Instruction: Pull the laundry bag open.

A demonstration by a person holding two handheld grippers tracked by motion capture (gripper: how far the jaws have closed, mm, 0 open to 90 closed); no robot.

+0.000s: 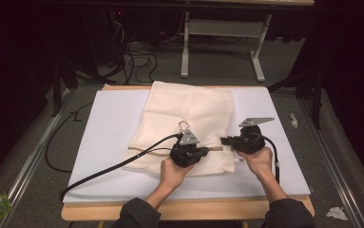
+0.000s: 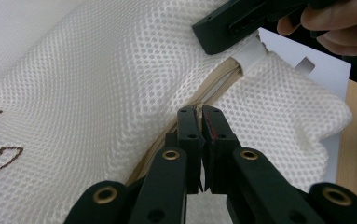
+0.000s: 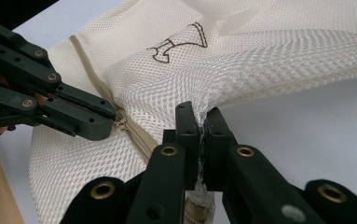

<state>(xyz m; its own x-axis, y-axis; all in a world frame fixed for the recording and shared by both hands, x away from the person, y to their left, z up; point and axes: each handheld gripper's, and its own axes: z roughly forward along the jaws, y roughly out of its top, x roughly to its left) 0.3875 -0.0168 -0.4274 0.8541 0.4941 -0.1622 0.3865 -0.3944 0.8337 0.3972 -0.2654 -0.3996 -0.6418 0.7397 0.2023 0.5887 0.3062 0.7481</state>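
A cream-white mesh laundry bag (image 1: pixel 189 123) with a beige zipper lies flat on the white sheet (image 1: pixel 108 137) covering the wooden desk (image 1: pixel 184 210), near the desk's front edge and a little right of centre. Both grippers work at the bag's near end, along the beige zipper track (image 2: pixel 223 81). The left gripper (image 2: pixel 199 112) has its fingers closed almost completely, with only a sliver between them, right at the zipper line; they seem to pinch the pull or tape, though what exactly they hold I cannot tell. The right gripper (image 3: pixel 202 116), just beside the left one at the bag's near right corner, has its fingers clamped tight on a bunched fold of the mesh next to the zipper's end. In the left gripper view a white tab (image 2: pixel 253 53) marks that end. Judging by this, the hands are set to pull the zipper while anchoring the fabric. The main risk is that the loose mesh gathers ahead of the slider and jams in the teeth if the right grip lets the fabric go slack; a hard tug could also slip the small pull out of the left fingers or drag the whole bag across the sheet.
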